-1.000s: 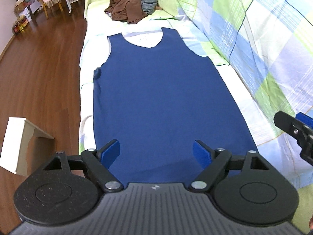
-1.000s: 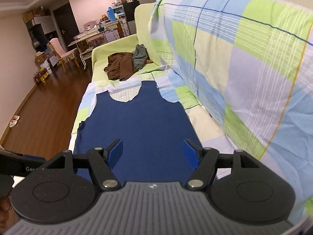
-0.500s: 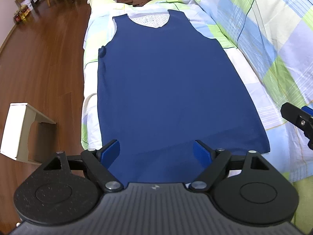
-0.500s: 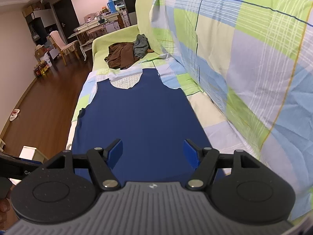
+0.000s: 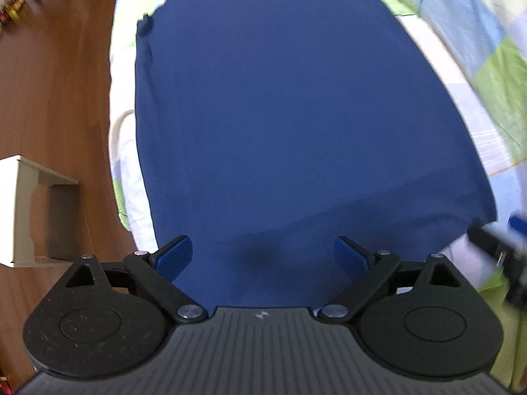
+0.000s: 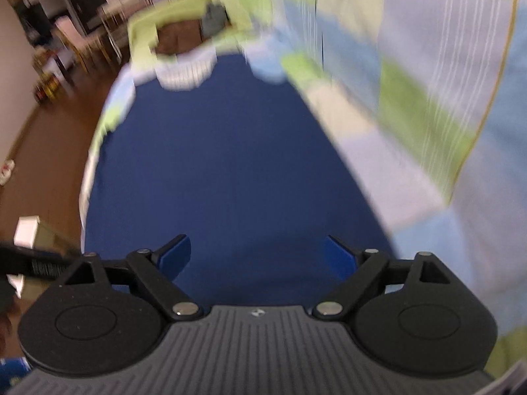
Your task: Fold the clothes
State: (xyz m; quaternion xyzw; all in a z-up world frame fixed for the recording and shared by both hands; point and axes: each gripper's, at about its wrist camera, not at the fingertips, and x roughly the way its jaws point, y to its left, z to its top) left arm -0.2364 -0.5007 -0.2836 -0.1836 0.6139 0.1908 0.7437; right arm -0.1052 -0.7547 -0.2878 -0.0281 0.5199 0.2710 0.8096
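Observation:
A navy sleeveless top (image 5: 290, 108) lies flat along the sofa seat, neck end far, hem near me. My left gripper (image 5: 262, 256) hovers open just above the hem's left part, blue pads wide apart, nothing between them. My right gripper (image 6: 257, 256) is open too, above the hem's right part of the same top (image 6: 230, 164). The right gripper's tip (image 5: 504, 247) shows blurred at the right edge of the left wrist view. The left gripper's arm (image 6: 36, 263) crosses the lower left of the right wrist view.
A checked sofa cover (image 5: 477, 49) rises as the backrest on the right. Wooden floor (image 5: 56, 92) runs along the left, with a small white stool (image 5: 23, 210) beside the seat edge. A brown and grey clothes pile (image 6: 184, 36) sits at the far end.
Both grippers have dropped and tilted down toward the hem of the top, which now fills more of each view. Both stay open. The right wrist view is motion-blurred.

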